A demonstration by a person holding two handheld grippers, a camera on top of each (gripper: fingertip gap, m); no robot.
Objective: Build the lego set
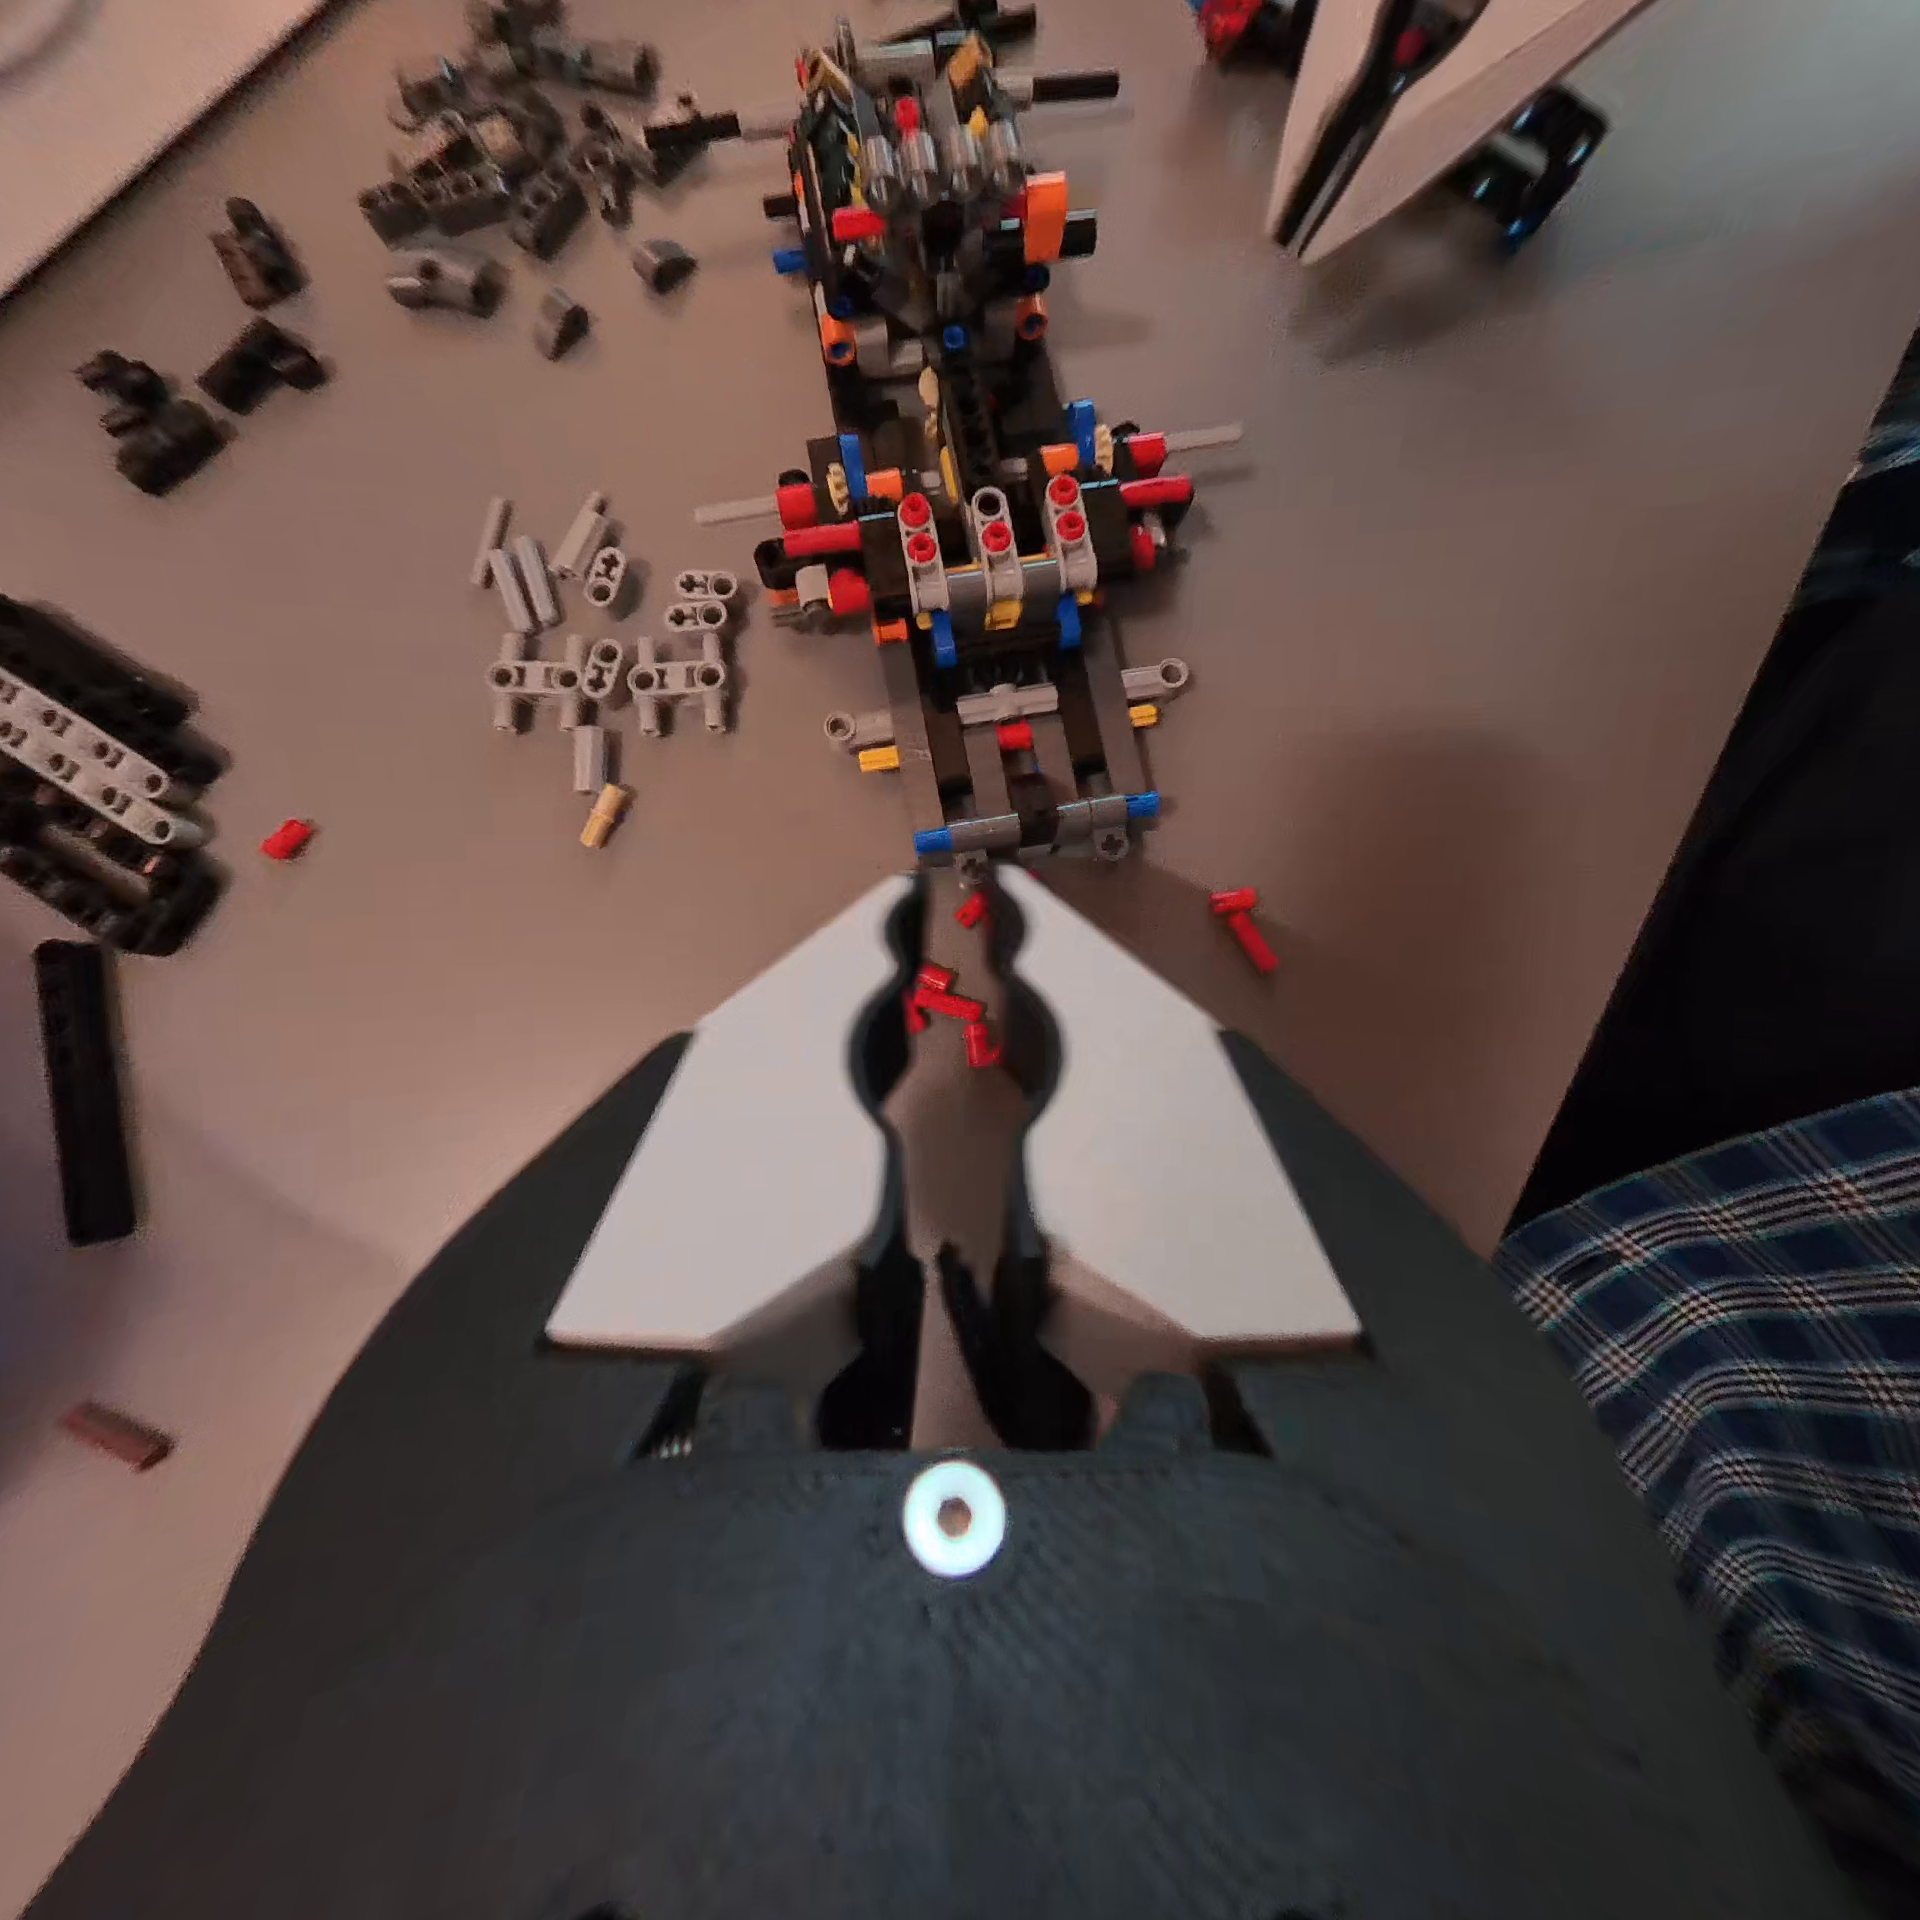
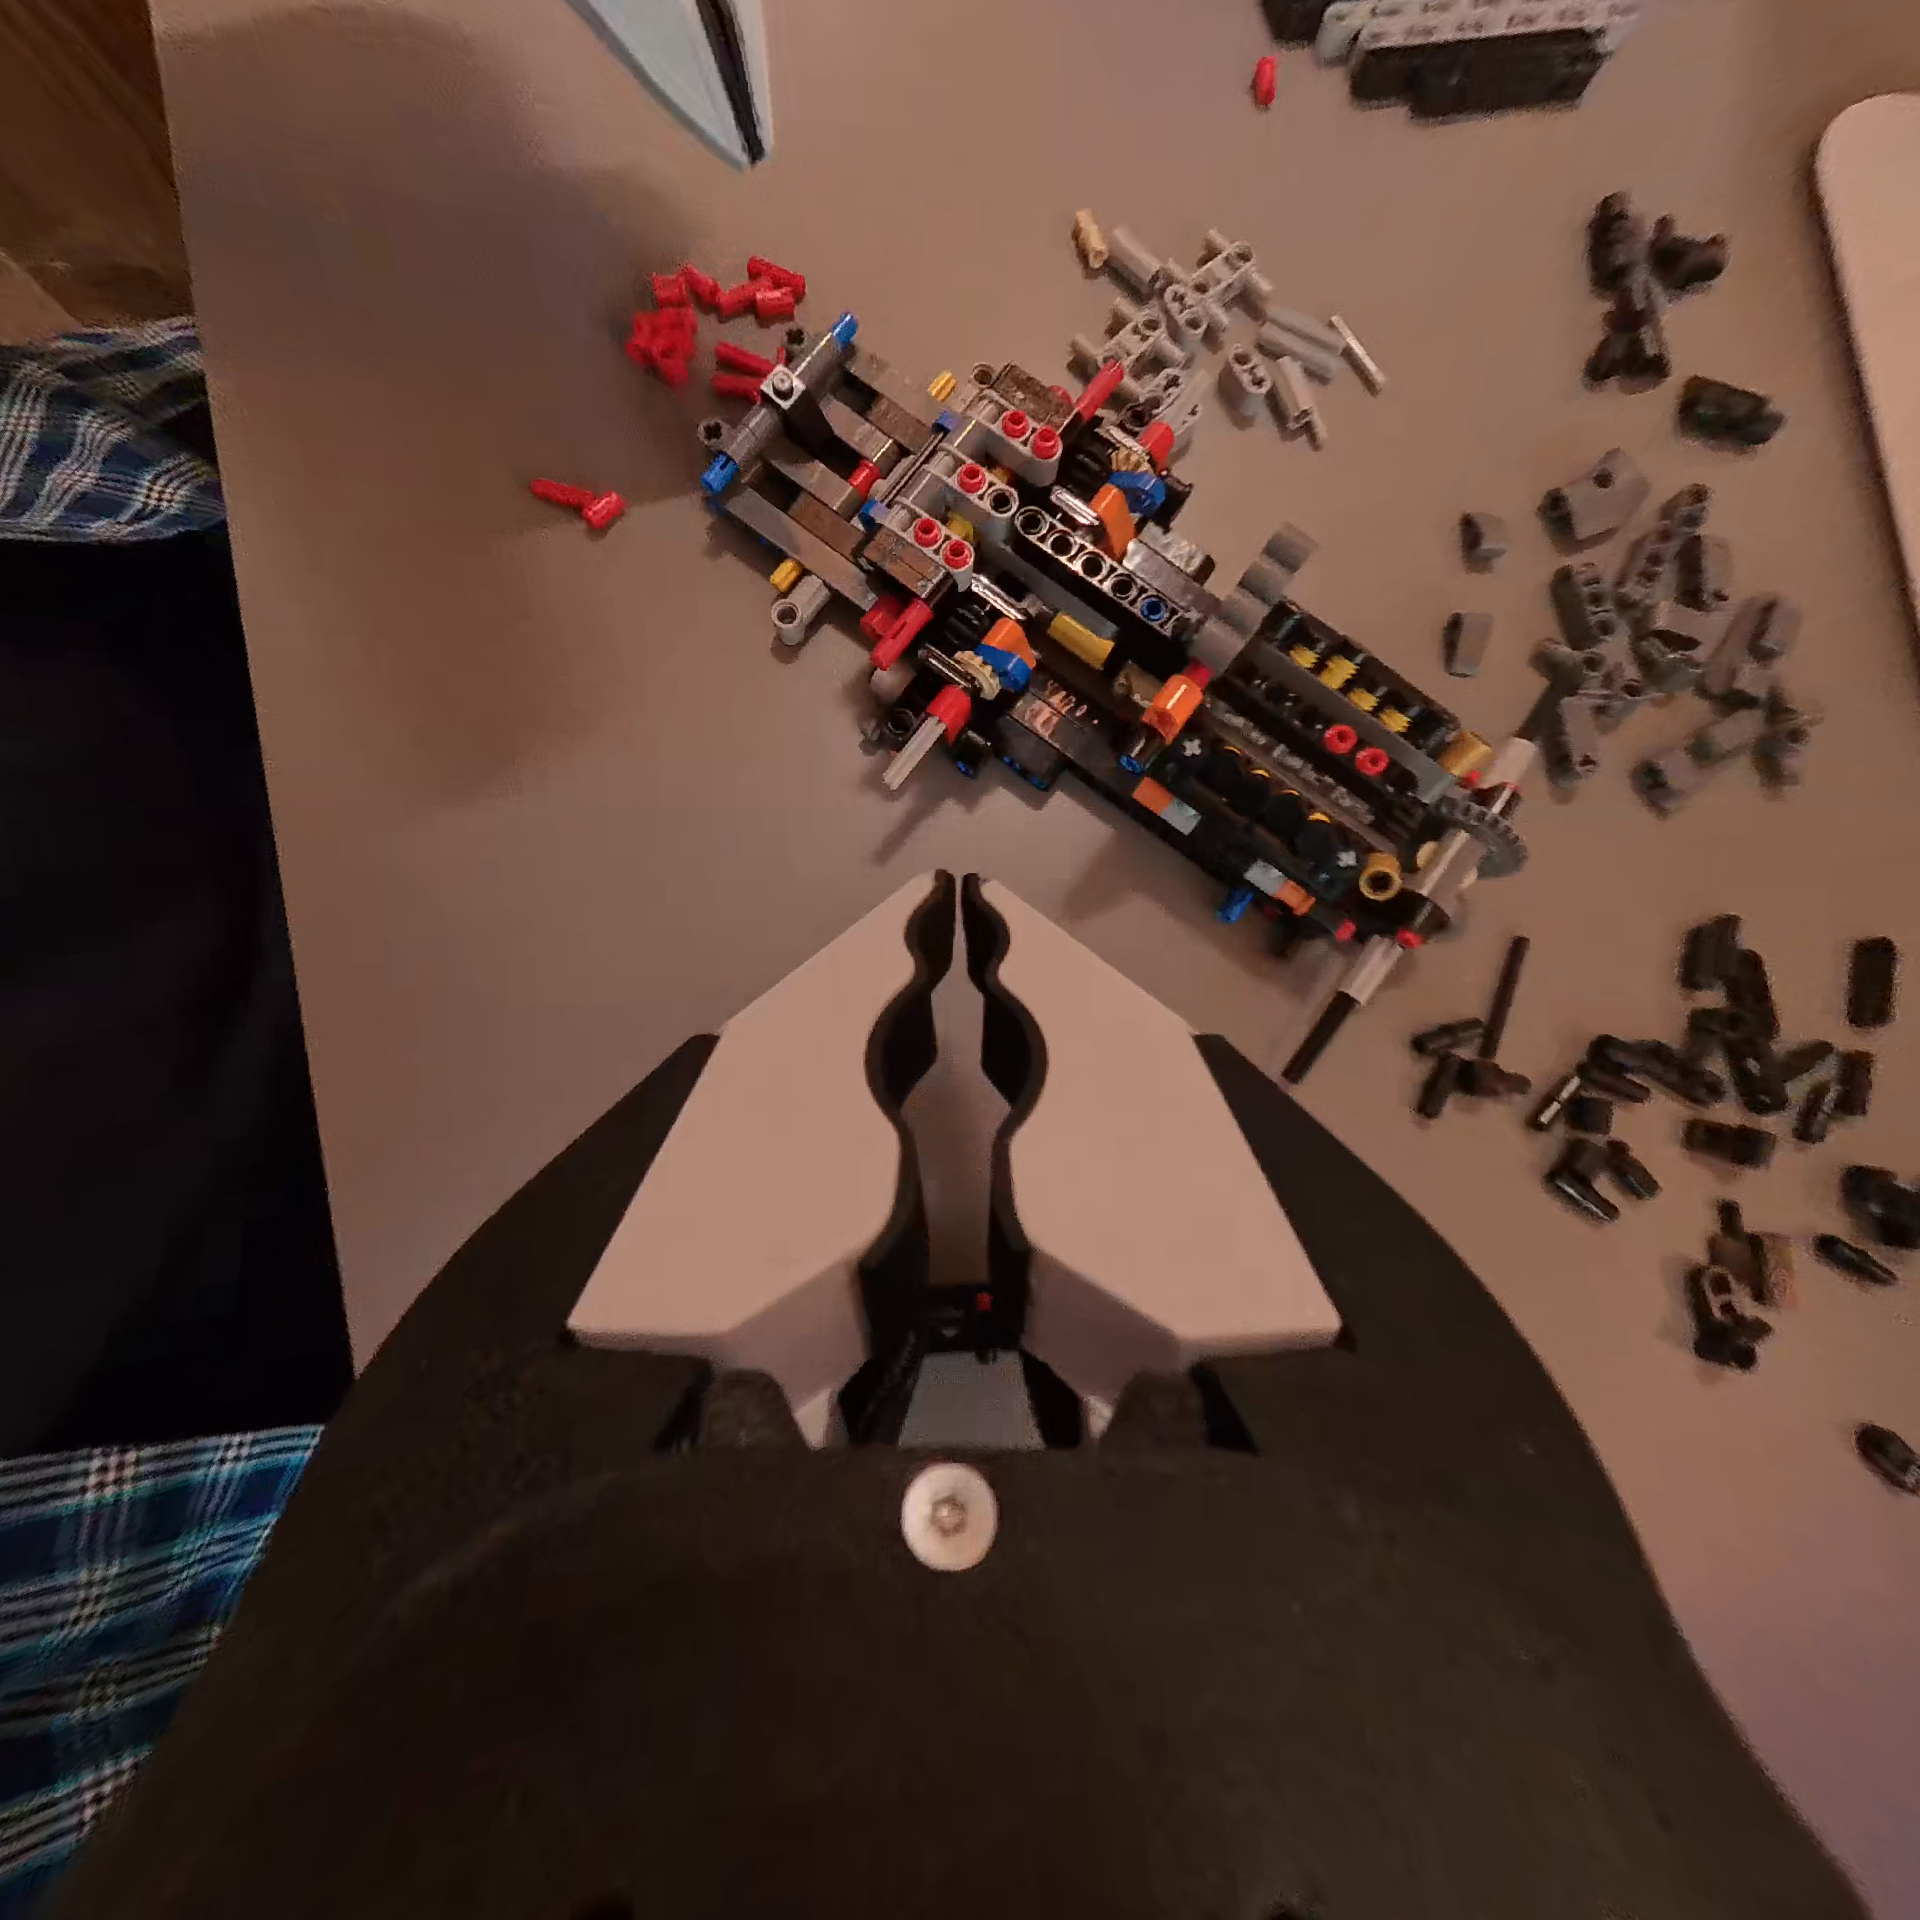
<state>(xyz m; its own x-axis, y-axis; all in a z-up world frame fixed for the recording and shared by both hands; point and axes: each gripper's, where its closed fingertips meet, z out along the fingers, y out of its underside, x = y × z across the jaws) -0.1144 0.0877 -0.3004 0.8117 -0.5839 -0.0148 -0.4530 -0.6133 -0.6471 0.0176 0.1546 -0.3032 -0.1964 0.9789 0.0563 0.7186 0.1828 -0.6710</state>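
Note:
A long, part-built Lego Technic chassis of black, grey, red, blue and orange parts lies on the tan table; in the right wrist view it runs diagonally. My left gripper is slightly open and empty, hovering over a small pile of red pins at the chassis's near end. That pile and the left gripper above it also show in the right wrist view. My right gripper is shut and empty, just beside the chassis's long side; it shows at the top right of the left wrist view.
A long red pin lies apart from the pile. Light grey connectors, dark grey parts, black parts and stacked beams lie around. The table edge and a person's plaid cloth are on the right. Left tips to right tips: about 15 cm. The long red pin is about 7 cm from my left fingertips. Seen from the right wrist view as well.

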